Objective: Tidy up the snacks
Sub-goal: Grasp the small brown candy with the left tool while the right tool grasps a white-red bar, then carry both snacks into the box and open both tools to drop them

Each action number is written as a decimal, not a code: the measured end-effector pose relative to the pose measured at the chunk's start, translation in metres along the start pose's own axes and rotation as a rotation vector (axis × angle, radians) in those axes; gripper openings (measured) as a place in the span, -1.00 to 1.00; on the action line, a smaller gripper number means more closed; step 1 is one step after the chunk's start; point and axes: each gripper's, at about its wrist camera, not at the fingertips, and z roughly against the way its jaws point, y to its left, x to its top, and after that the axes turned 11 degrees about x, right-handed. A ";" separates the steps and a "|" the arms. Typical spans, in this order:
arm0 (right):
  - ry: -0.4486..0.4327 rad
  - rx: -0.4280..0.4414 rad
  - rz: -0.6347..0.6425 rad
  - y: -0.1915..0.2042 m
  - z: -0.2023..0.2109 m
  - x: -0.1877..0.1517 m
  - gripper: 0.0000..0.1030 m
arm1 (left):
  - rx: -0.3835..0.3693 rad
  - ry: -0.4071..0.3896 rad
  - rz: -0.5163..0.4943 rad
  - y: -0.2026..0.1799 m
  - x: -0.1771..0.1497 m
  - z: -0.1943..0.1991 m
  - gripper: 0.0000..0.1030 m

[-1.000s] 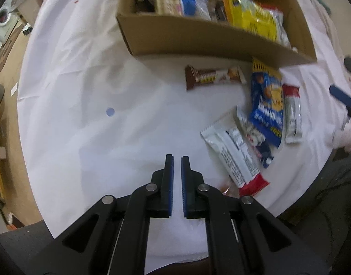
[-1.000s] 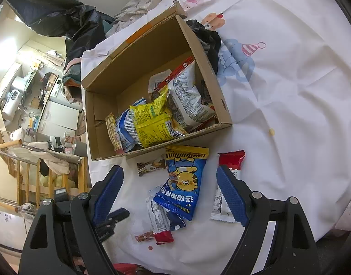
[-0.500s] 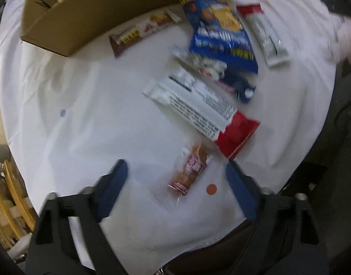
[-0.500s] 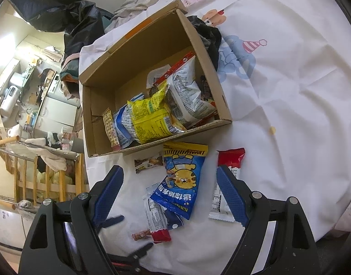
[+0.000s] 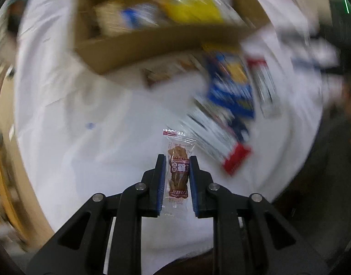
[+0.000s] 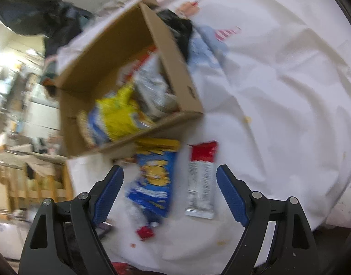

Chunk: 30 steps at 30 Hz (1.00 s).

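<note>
Left tongs (image 5: 175, 160) around red-lettered clear snack packet (image 5: 178, 171)

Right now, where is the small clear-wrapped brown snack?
In the left wrist view, the small snack packet is clamped between the left tongs, lifted above the white tablecloth.

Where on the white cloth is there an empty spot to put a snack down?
Bare tablecloth lies left of the left gripper, below the cardboard box. More lies right of the box. Crowded: in front of the box, around the blue chip bag and red-ended bar.
</note>
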 end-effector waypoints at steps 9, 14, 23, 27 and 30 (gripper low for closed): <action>0.195 -0.227 0.112 0.006 -0.064 -0.011 0.11 | 0.027 -0.019 0.356 0.075 0.011 -0.005 -0.68; 0.216 -0.270 0.144 0.006 -0.074 -0.015 0.11 | 0.036 -0.041 0.337 0.056 0.014 -0.009 -0.68; 0.165 -0.278 0.167 0.008 -0.057 -0.023 -0.37 | 0.061 -0.039 0.347 0.060 0.016 -0.010 -0.68; 0.127 -0.164 0.163 0.011 -0.035 -0.029 -0.37 | 0.073 -0.051 0.380 0.068 0.014 -0.009 -0.68; 0.072 -0.049 0.192 0.025 -0.011 -0.037 -0.37 | 0.070 -0.063 0.409 0.075 0.014 -0.006 -0.68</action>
